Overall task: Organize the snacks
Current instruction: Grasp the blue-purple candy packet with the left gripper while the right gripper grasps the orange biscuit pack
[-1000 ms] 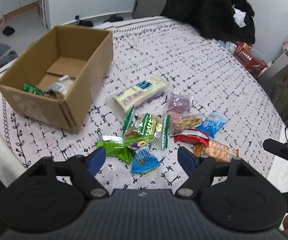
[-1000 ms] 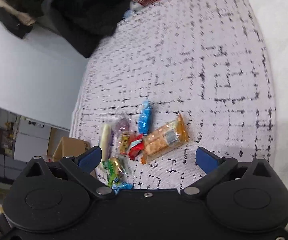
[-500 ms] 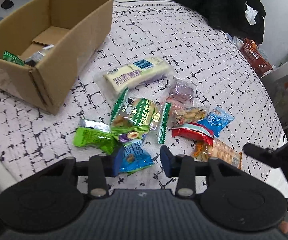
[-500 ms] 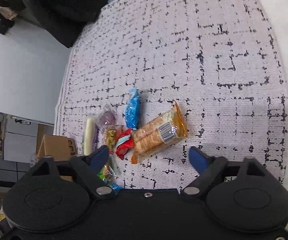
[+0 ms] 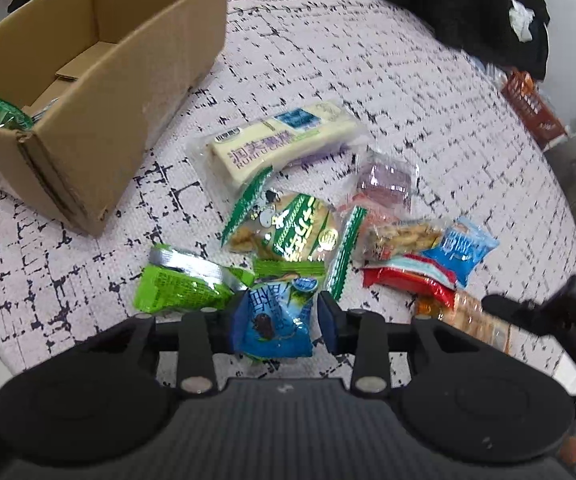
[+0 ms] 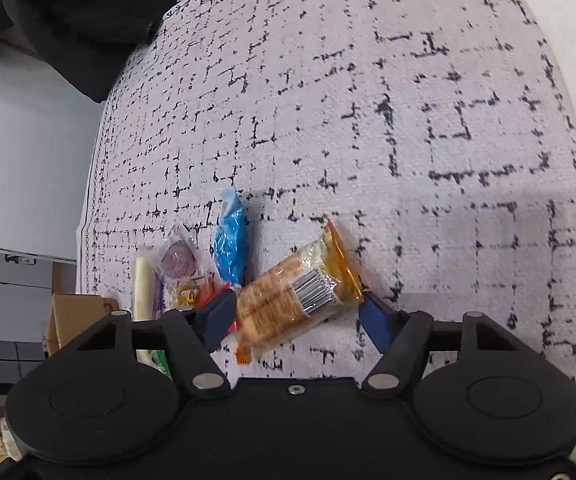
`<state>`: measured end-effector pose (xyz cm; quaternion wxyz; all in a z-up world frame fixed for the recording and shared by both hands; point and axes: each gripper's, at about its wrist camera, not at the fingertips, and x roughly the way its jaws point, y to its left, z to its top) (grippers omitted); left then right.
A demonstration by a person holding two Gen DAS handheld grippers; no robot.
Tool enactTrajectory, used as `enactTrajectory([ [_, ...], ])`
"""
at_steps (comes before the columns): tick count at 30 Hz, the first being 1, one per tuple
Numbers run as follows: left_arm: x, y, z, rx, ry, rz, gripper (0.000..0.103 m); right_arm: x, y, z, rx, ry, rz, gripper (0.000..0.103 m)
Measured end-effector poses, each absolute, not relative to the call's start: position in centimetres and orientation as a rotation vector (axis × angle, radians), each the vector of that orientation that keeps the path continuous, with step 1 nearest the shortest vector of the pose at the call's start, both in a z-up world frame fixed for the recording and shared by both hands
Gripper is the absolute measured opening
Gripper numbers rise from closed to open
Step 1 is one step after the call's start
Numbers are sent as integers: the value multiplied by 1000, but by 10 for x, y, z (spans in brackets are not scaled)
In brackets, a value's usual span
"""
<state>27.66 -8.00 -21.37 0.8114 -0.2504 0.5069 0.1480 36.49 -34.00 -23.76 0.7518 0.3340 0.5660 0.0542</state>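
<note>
Several snack packets lie in a pile on the patterned cloth. My left gripper point(image 5: 278, 314) has its jaws around a blue snack packet point(image 5: 274, 326), touching its sides. Beside it lie a green packet point(image 5: 180, 286), a green-striped biscuit packet point(image 5: 288, 232), a long cream cake bar point(image 5: 280, 144) and a red packet point(image 5: 408, 280). My right gripper point(image 6: 296, 314) is open, its fingers on either side of an orange cracker packet point(image 6: 292, 294), which also shows in the left wrist view point(image 5: 476, 324). A cardboard box point(image 5: 88, 92) stands at the left.
The box holds a green packet point(image 5: 8, 116) and a clear one. A light blue packet point(image 6: 230, 246) and a purplish packet point(image 6: 178, 258) lie beyond the crackers. Dark clothing point(image 5: 468, 4) is heaped at the far edge. The table's front edge is close below both grippers.
My left gripper has moved down onto the pile and narrowed its jaws around the blue packet. My right gripper has dropped toward the orange cracker packet and narrowed somewhat.
</note>
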Motion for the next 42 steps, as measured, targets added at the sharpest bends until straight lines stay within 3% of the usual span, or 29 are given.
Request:
enactTrajectory([
  [6,282,-85,-219,-508,1094,314,36,372,-334,-238,695,1189,92,66],
  [9,280,-85,-217,-520,1092,298,31,375,-333,-236,681,1153,76,53],
  [10,279,-85,-216,-526,1091,292,30,376,-334,-236,678,1150,65,44],
  [12,277,-85,-213,-527,1083,287,29,374,-337,-237,681,1141,62,41],
  [13,276,-85,-211,-526,1078,286,29,373,-337,-236,678,1131,66,32],
  [20,267,-84,-195,-536,1049,284,28,367,-343,-227,652,1100,74,28],
  [24,259,-82,-186,-540,1030,281,28,361,-355,-217,613,1073,14,29],
  [27,256,-80,-182,-545,1018,283,28,357,-364,-217,616,1088,-43,35],
  [29,253,-79,-181,-554,1014,285,28,353,-366,-215,623,1085,-51,59],
  [31,251,-77,-178,-559,1007,287,28,350,-364,-212,632,1085,-30,68],
  [42,247,-74,-173,-583,1003,307,28,363,-324,-228,489,1175,16,64],
])
